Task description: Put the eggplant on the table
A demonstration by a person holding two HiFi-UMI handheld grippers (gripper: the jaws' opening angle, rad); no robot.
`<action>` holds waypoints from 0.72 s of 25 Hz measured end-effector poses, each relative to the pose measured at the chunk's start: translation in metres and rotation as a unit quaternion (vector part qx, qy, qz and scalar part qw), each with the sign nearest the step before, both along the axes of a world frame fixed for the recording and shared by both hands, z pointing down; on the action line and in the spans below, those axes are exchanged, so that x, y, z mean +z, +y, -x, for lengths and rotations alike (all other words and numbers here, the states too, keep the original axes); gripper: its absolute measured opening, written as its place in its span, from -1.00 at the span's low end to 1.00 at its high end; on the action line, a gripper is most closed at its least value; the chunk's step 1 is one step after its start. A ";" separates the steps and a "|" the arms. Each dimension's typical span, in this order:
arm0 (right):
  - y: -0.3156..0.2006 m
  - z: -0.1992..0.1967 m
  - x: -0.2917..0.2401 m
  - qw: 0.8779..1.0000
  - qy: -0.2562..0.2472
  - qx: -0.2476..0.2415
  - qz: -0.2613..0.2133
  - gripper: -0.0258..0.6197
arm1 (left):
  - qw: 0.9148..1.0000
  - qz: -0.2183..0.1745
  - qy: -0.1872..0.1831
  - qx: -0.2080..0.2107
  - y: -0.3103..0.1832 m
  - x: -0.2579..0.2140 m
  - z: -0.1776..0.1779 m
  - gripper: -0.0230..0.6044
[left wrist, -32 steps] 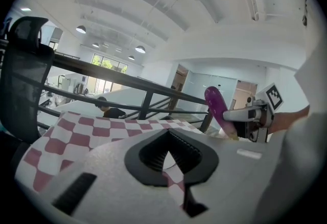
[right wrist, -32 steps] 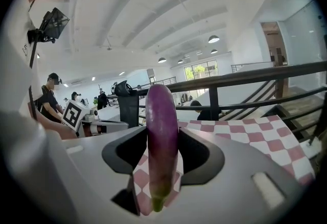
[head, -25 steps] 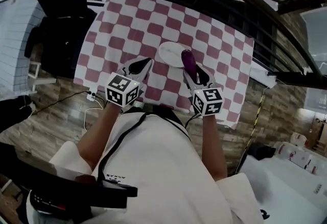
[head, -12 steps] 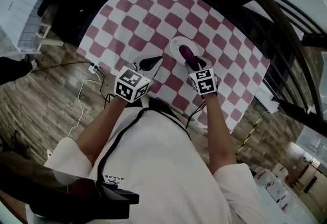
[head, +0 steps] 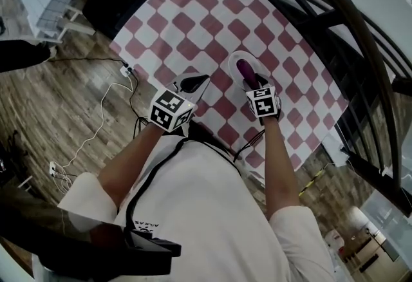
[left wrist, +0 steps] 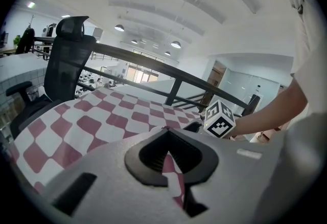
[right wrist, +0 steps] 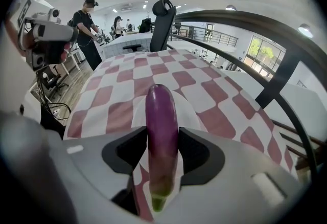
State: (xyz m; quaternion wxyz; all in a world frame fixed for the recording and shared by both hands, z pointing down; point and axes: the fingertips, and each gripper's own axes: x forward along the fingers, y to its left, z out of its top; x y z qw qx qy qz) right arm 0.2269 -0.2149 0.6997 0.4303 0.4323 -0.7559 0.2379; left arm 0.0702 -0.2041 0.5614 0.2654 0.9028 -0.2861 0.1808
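Observation:
A long purple eggplant [right wrist: 162, 126] with a green stem end is clamped between the jaws of my right gripper [right wrist: 162, 133]. In the head view the eggplant [head: 245, 70] points over a white plate [head: 232, 60] on the red-and-white checked table [head: 193, 23], and the right gripper [head: 250, 79] is tilted steeply down just above it. The plate [right wrist: 192, 109] shows under the eggplant. My left gripper [head: 200, 78] hovers over the cloth left of the plate, its jaws [left wrist: 165, 130] together with nothing between them. The right gripper's marker cube [left wrist: 219, 119] shows in the left gripper view.
A black office chair [left wrist: 66, 59] stands at the table's far left side. A dark curved railing [head: 322, 10] runs along the table's far edge. White cables [head: 106, 116] lie on the wooden floor to the left. People [right wrist: 88, 26] stand at desks beyond the table.
My right gripper has come down and tipped more steeply over the plate, still gripping the eggplant. The left gripper has sunk a little toward the cloth.

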 end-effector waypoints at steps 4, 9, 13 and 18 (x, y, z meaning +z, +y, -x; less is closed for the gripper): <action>-0.008 0.004 0.002 1.000 0.002 -0.010 -0.005 -0.29 | 1.000 -0.001 -0.002 -0.006 -0.002 0.001 0.002 -0.91; -0.012 0.005 0.002 1.000 0.014 -0.011 -0.005 -0.29 | 1.000 -0.001 -0.007 -0.004 -0.002 0.000 0.001 -0.91; -0.012 0.002 0.005 1.000 0.025 -0.007 -0.001 -0.29 | 1.000 -0.003 -0.010 -0.002 -0.004 -0.002 0.004 -0.91; -0.011 0.004 0.006 0.999 0.036 -0.008 0.000 -0.29 | 1.000 -0.004 -0.012 -0.005 -0.006 -0.001 0.012 -0.91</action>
